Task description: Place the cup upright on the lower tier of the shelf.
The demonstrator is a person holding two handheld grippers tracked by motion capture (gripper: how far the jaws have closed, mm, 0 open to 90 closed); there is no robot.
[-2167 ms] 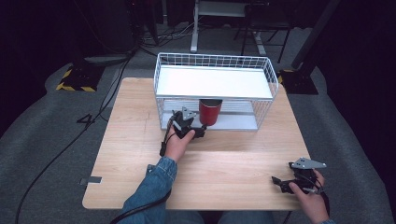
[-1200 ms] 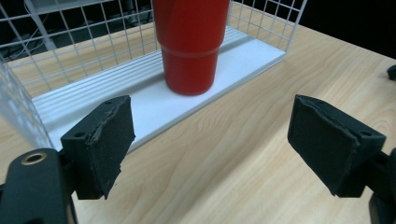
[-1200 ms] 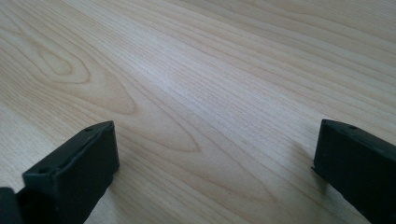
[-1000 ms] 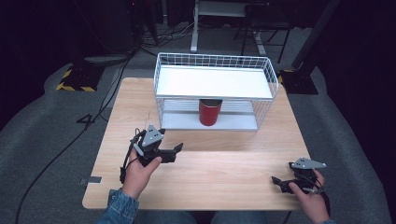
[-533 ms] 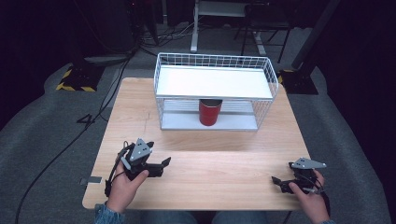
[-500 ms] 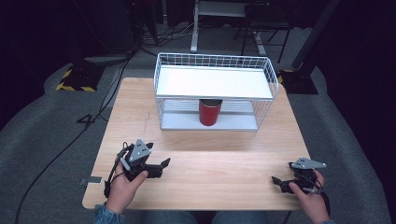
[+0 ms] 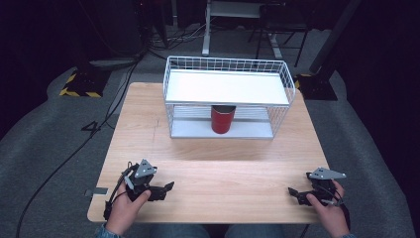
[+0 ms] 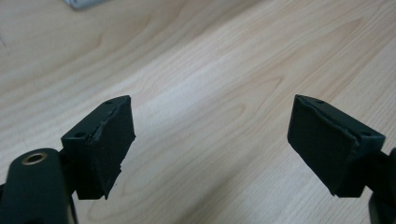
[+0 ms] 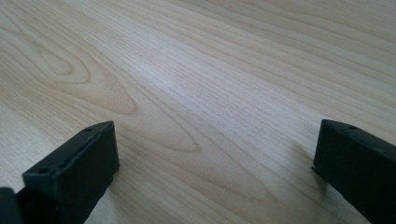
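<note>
A light wooden table (image 7: 208,163) with a visible grain is seen from above, standing on a grey floor (image 7: 44,148). Toward its far edge a white wire rack (image 7: 225,74) is set directly on the wood. A red cup (image 7: 222,119) is stood upright on the rack's lower shelf, under the white upper shelf. The near half of the table is taken up only at its two front corners, where a gripper is held in each hand.
</note>
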